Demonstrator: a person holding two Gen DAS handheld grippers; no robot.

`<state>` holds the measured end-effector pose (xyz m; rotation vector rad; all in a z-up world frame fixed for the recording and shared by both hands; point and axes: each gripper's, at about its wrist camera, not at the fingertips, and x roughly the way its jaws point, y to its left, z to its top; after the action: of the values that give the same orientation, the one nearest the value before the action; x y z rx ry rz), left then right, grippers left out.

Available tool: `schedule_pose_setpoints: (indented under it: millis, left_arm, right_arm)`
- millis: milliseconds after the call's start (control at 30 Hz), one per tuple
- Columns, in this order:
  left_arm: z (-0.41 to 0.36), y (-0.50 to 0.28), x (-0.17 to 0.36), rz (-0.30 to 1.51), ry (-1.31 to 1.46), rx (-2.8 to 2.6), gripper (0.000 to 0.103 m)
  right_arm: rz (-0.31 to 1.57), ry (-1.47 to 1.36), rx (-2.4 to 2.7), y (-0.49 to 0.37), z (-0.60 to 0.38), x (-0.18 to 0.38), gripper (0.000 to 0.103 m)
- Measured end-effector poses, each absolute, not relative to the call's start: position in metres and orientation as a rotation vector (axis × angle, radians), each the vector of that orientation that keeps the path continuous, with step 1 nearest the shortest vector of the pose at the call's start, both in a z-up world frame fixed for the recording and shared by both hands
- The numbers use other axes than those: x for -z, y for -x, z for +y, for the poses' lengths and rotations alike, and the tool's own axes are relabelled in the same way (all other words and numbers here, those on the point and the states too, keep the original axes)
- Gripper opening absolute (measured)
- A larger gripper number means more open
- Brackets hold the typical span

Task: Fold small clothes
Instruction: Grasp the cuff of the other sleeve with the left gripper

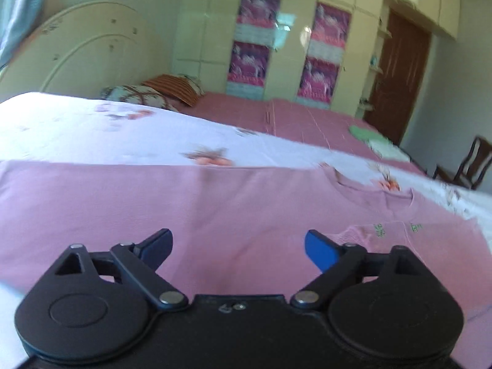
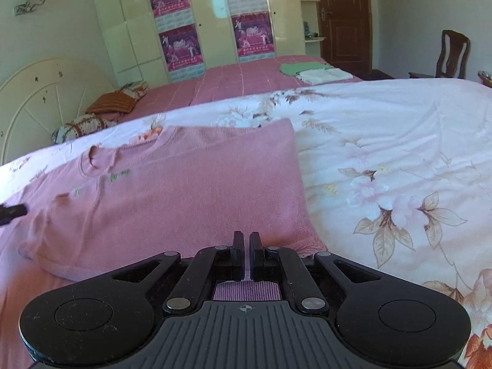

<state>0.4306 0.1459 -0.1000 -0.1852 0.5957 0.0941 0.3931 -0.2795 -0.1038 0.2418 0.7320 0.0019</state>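
Observation:
A pink knit sweater (image 1: 215, 203) with small green embroidery lies flat on a floral quilt. In the right wrist view the sweater (image 2: 190, 184) shows its neckline at upper left and a folded sleeve at lower left. My left gripper (image 1: 238, 246) is open and empty, hovering just above the sweater's body. My right gripper (image 2: 246, 253) is shut on the sweater's near hem edge; pink fabric shows behind the closed jaws. The tip of the left gripper (image 2: 12, 212) shows at the left edge of the right wrist view.
The floral quilt (image 2: 384, 153) spreads to the right of the sweater. Behind it lies a pink bedspread (image 2: 240, 83) with folded green and white clothes (image 2: 313, 72), pillows (image 2: 110, 103), a white headboard, a wardrobe, a brown door and a wooden chair (image 2: 452, 55).

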Motion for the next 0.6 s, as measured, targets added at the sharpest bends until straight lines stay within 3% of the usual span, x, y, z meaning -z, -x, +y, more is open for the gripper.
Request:
schedule_pose_setpoints:
  millis: [33,67,133,400,600]
  left_arm:
    - [0.169,-0.413,0.097,0.598,0.217,-0.127,0.078]
    - [0.194,-0.398,0.095,0.596,0.247,-0.176,0.075]
    - [0.248,-0.367,0.092,0.562,0.33,-0.296,0.073]
    - [0.428,-0.313,0.102,0.469,0.715,-0.618,0.067]
    - [0.464,-0.333,0.109,0.423,0.788,-0.579,0.066]
  right_arm:
    - [0.728,-0.246,-0.002,-0.392,-0.279,0.101,0.007]
    - [0.724,-0.248,-0.001,-0.392,-0.278,0.099,0.038]
    - [0.671,-0.243,0.014,-0.388,-0.273,0.094,0.085]
    - [0.665,-0.252,-0.083,-0.397,-0.225,0.081,0.085]
    - [0.661,-0.262,-0.091,-0.404,-0.187,0.073,0.084]
